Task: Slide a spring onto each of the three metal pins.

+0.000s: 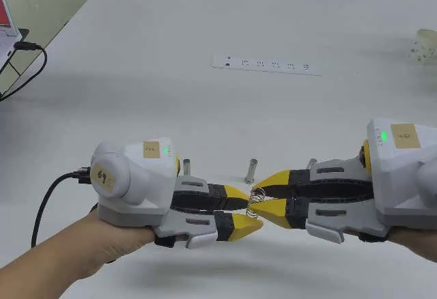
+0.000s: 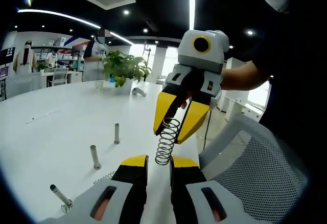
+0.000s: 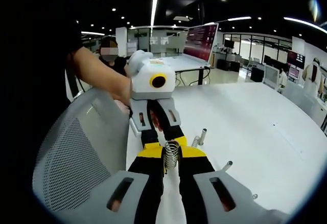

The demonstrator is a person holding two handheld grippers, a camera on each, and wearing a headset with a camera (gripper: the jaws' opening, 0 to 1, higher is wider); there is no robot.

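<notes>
L gripper point(image 2: 159, 161) & R gripper point(image 3: 171, 152) meet tip to tip, raised over the white table point(image 1: 171, 33), close to its near edge. The spring point(image 2: 167, 139) is off the table, in the air betw the two sets of tips. R jaws are closed on its upper coils. Its lower end reaches down to the L tips. L jaws sit a little apart w/ a narrow gap; can't tell if they pinch the spring end or just flank it.

3 pins stand upright in a rough row on the table just beyond the grippers: left pin point(image 1: 186, 167), middle pin point(image 1: 251, 171) right behind the tips, right pin point(image 1: 312, 164) partly hidden by R gripper. What looks like a 2nd spring point(image 2: 104, 177) lies flat near the pins.

Room: bare tabletop past the pins up to the power strip point(image 1: 266, 63), well apart. Black cable point(image 1: 27, 60) far off at the left edge. On the near side a mesh chair point(image 2: 245, 152) sits just off the table edge, beside both grippers.
</notes>
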